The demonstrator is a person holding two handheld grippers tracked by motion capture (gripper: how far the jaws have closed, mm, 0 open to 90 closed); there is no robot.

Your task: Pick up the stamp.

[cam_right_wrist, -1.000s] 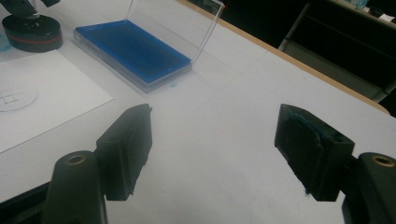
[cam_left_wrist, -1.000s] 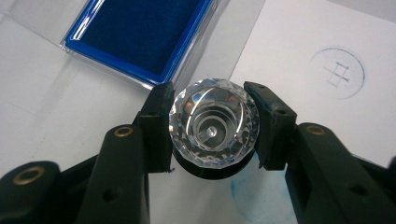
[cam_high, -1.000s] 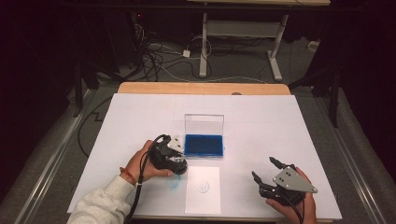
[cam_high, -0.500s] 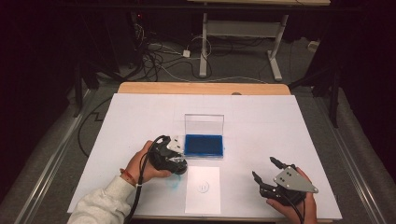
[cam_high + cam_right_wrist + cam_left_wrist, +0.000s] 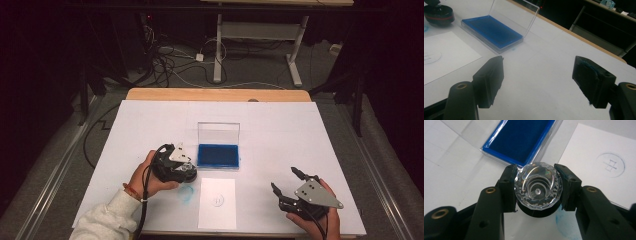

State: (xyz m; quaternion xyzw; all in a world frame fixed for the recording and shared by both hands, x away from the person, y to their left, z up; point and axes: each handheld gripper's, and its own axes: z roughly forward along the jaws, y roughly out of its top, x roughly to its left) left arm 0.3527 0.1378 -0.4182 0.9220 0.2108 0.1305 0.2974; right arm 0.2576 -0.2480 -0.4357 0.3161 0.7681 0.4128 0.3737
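Observation:
My left gripper (image 5: 183, 169) (image 5: 537, 171) is shut on a round stamp (image 5: 538, 188) (image 5: 181, 173) with a faceted clear knob and a black base, held just left of the blue ink pad (image 5: 218, 155) (image 5: 519, 137). The pad's clear lid (image 5: 218, 132) stands upright behind it. A white sheet of paper (image 5: 220, 220) (image 5: 589, 147) lies in front of the pad and bears a round blue stamp mark (image 5: 217, 200) (image 5: 610, 165). At the front right, my right gripper (image 5: 283, 178) (image 5: 537, 72) is open; its jaws have just been opening with nothing between them.
A blue ink smudge (image 5: 185, 194) marks the white table cover (image 5: 300, 135) beside the paper. The table's wooden far edge (image 5: 215, 94) shows at the back. Beyond it, cables (image 5: 170, 60) and a desk frame (image 5: 295, 50) stand on the floor.
The right gripper's jaws stand a little wider apart than before. The left hand and the stamp have barely shifted.

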